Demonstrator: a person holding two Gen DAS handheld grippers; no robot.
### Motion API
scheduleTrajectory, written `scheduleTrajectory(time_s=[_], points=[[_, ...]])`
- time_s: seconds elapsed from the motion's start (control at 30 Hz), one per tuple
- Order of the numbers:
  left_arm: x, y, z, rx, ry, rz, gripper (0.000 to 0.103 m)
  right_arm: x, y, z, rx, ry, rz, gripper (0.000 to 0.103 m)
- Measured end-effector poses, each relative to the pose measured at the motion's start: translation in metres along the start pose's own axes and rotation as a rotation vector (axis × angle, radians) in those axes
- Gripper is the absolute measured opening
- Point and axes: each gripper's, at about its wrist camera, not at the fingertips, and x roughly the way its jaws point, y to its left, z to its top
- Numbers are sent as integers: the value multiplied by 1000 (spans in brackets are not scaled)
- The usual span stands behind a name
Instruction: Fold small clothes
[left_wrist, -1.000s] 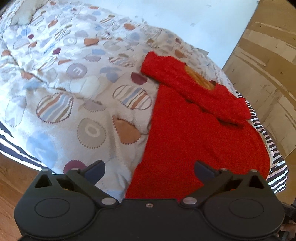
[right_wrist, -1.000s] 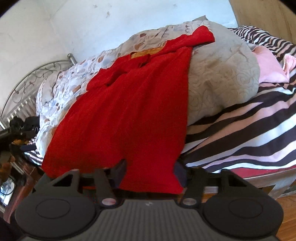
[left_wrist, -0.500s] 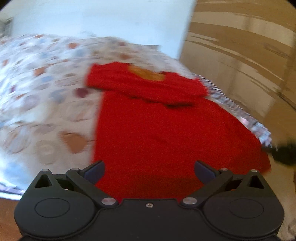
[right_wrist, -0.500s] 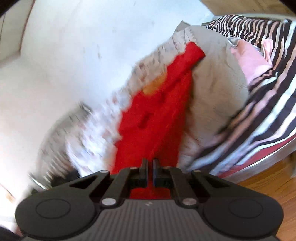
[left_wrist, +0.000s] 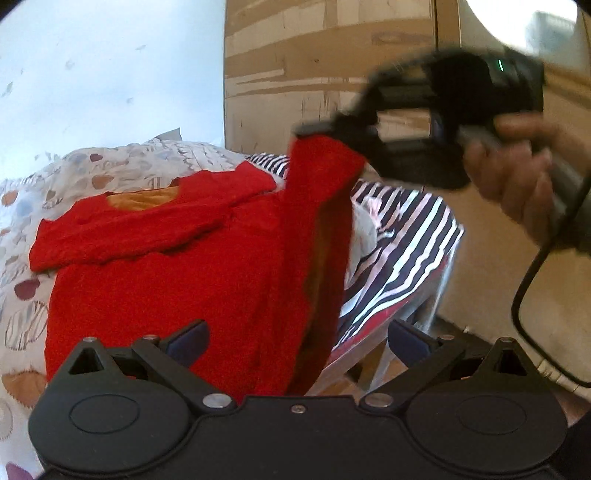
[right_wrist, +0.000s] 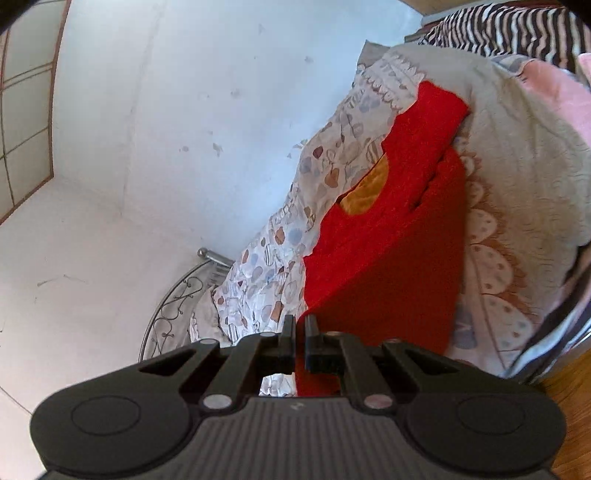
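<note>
Since the earlier frame, the lower right corner of the single red garment (left_wrist: 166, 266) has risen off the bed and now hangs in the air, and the right gripper (right_wrist: 300, 334), spread a second ago, has come together on it. The left gripper (left_wrist: 295, 339) has swung to the right, so that the other gripper now enters its view.

One red garment, with an orange lining visible at the neck opening, lies on the patterned quilt (left_wrist: 22, 206) of the bed. One sleeve is folded across the chest. The raised corner forms a steep vertical fold along the garment's right edge, showing the orange underside.

Right gripper: jaws pressed together, pinching the hem corner of the red garment; cloth passes between the two fingers in the right wrist view. In the left wrist view the same gripper appears blurred at upper right, with one hand (left_wrist: 517, 177) around its handle and one black cable (left_wrist: 528, 291) hanging below.

Left gripper: jaws spread wide, nothing between them; the two blue pads (left_wrist: 188, 338) stand just above the garment's lower edge, and contact cannot be determined.

Surroundings: one striped sheet (left_wrist: 402, 243) to the right of the quilt, one pink cloth (right_wrist: 576, 103) upon it, one metal headboard (right_wrist: 177, 299), a white wall (right_wrist: 147, 147).
</note>
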Motion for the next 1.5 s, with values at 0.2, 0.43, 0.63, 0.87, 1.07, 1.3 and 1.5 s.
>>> scheduleTrajectory(time_s=[0.2,0.43,0.63,0.87,1.07,1.3,1.5], points=[[29,-8,-1,64,81,124,90,4,5,-1,-9,3,6,5],[27,10,2,40,78,155,17,-13,-5,0,14,-27,-14,5],[12,27,21,4,18,91,6,-33,-3,-3,-100,-52,-124,9],[16,62,60,-93,75,-32,6,-52,19,-29,-446,-83,-417,54],[28,79,89,-161,147,-72,5,-42,47,-83,-814,-68,-548,90],[32,86,114,-195,174,-104,5,11,69,-155,-1170,-58,-598,103],[32,85,125,-202,167,-109,5,80,69,-203,-1396,-105,-732,103]])
